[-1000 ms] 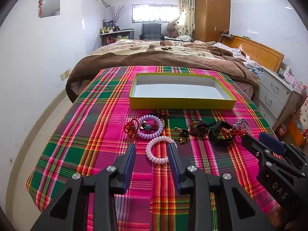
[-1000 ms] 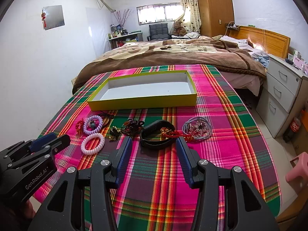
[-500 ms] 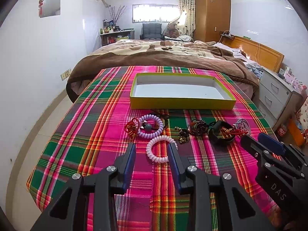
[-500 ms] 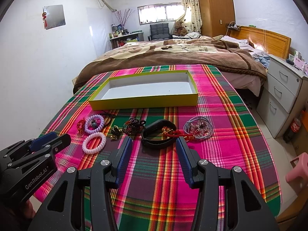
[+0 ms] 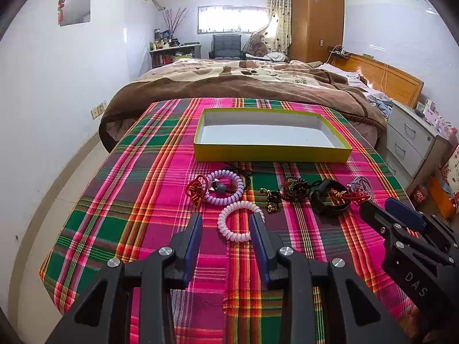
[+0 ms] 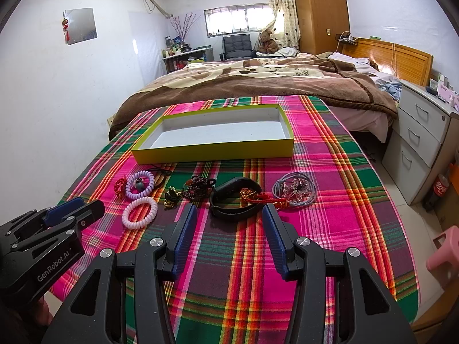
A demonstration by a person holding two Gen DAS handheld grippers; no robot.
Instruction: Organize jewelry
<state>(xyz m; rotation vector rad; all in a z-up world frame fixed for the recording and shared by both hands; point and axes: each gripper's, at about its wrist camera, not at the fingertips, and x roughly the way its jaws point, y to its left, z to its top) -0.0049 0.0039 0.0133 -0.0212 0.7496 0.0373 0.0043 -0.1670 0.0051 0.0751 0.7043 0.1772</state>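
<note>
While both grippers hover low over the near end of the plaid-covered counter [image 5: 160, 189], nothing is held: the left gripper [image 5: 226, 223] has its jaws released, and the pale pink coil bracelet [image 5: 239, 220] lies flat just ahead, partly between the tips, its far rim beyond them. The right gripper [image 6: 229, 215] stands wider apart and empty, with the black band [image 6: 235, 200] just past its tips, its long axis running left to right. The left hand is nearer the coil bracelet, the right nearer the band. Farther on lie a purple coil bracelet [image 5: 225, 189], dark beads [image 5: 295, 189] and, at right, a grey loop with crystals [image 6: 295, 189]. Beyond them sits the empty yellow tray [image 5: 272, 153], long side crosswise.
</note>
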